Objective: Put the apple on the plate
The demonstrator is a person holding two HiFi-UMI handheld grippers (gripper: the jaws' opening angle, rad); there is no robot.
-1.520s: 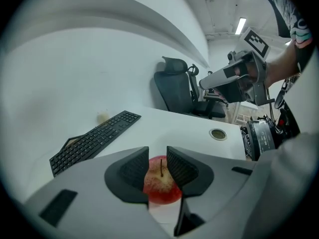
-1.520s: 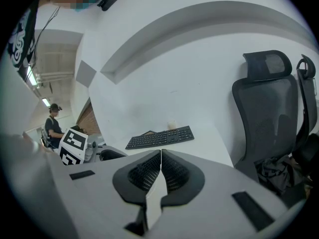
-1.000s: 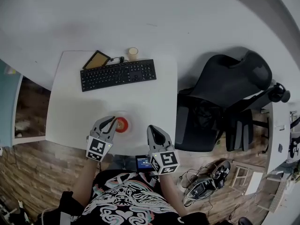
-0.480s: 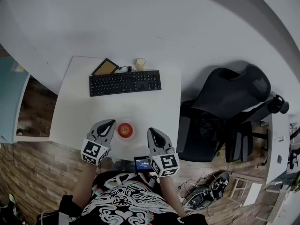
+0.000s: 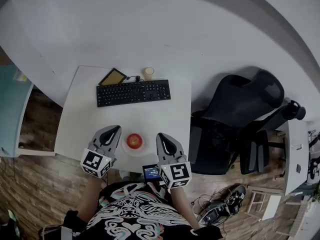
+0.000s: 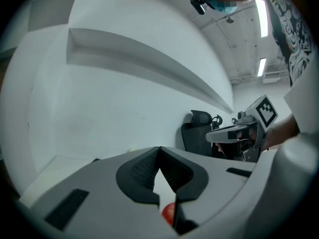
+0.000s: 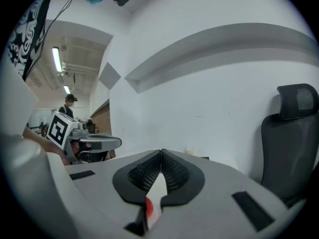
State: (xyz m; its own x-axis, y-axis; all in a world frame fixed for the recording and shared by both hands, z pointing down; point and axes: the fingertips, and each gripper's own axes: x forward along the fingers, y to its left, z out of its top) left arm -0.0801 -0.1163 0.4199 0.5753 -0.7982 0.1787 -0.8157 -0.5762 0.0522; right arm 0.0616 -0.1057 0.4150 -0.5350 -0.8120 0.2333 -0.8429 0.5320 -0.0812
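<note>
The red apple (image 5: 133, 141) rests on the small white plate (image 5: 125, 149) near the front edge of the white table (image 5: 85, 114). My left gripper (image 5: 114, 129) hovers just left of the plate, shut and empty, its tips meeting. My right gripper (image 5: 161, 136) hovers just right of the plate, shut with nothing held. In the left gripper view a sliver of the apple (image 6: 168, 213) shows below the closed jaws of the left gripper (image 6: 159, 149). The right gripper view shows the apple (image 7: 148, 206) under the closed tips of the right gripper (image 7: 161, 152).
A black keyboard (image 5: 133, 92) lies across the back of the table, with a tablet (image 5: 113, 76) and a pale cup (image 5: 148, 73) behind it. A black office chair (image 5: 235, 119) stands to the right. A small screen (image 5: 151, 172) sits at my waist.
The left gripper drew back from the apple and closed. Both grippers rose and pulled away from the table. The apple stays on the plate.
</note>
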